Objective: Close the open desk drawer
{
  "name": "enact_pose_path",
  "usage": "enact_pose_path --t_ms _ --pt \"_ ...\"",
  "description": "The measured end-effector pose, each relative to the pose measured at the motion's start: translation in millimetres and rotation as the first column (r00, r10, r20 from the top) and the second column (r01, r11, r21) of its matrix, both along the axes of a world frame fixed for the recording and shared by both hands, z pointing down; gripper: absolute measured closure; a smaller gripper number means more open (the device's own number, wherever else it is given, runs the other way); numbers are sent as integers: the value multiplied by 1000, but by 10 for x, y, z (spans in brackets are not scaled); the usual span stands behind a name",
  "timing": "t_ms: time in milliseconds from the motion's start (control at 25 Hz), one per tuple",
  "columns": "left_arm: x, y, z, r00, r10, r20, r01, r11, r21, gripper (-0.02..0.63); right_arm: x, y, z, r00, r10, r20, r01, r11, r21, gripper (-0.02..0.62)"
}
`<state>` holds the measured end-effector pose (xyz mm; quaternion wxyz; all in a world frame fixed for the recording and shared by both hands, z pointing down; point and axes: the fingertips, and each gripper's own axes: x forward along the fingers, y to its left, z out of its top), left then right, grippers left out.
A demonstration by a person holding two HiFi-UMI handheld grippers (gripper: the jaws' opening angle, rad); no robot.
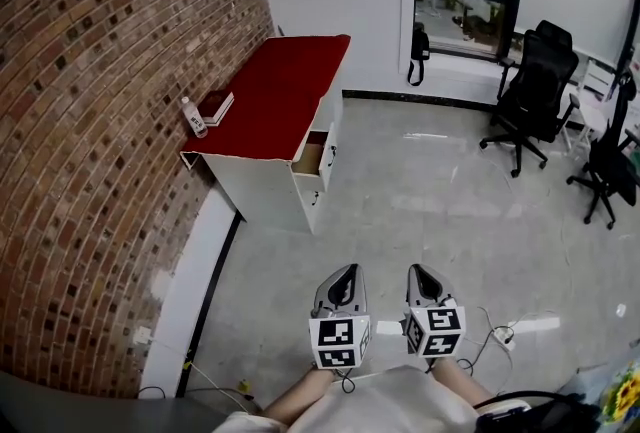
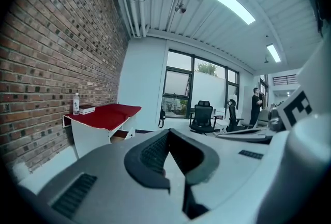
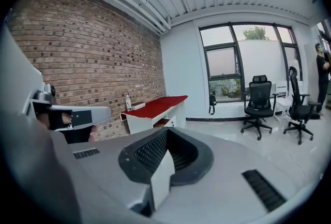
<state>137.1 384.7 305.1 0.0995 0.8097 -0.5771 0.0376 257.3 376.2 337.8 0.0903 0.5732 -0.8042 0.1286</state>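
A white desk with a red top (image 1: pixel 275 96) stands against the brick wall, far ahead of me. Its upper drawer (image 1: pixel 311 159) is pulled out toward the room, showing a wooden inside. The desk is small in the left gripper view (image 2: pixel 106 114) and in the right gripper view (image 3: pixel 155 105). Both grippers hang close to my body, well short of the desk. My left gripper (image 1: pixel 346 273) (image 2: pixel 169 137) is shut on nothing. Beside it, my right gripper (image 1: pixel 420 271) (image 3: pixel 166 132) is likewise shut and empty.
A water bottle (image 1: pixel 193 117) and a book (image 1: pixel 217 106) sit on the desk's near end. Black office chairs (image 1: pixel 530 86) stand at the right. A dark bag (image 1: pixel 419 46) hangs below the window. Cables and a power strip (image 1: pixel 497 333) lie on the floor by my feet.
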Motion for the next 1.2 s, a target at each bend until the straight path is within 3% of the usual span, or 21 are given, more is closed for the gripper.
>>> enact_pose_path --t_ms 520,1200 --pt "66 -897 99 1000 7 -5 -7 1000 10 597 89 -885 69 1000 7 -16 -7 1000 1 597" --pt "-67 -2330 198 1000 -9 -18 8 999 -35 597 19 -2293 103 1000 -10 -29 9 999 -34 597"
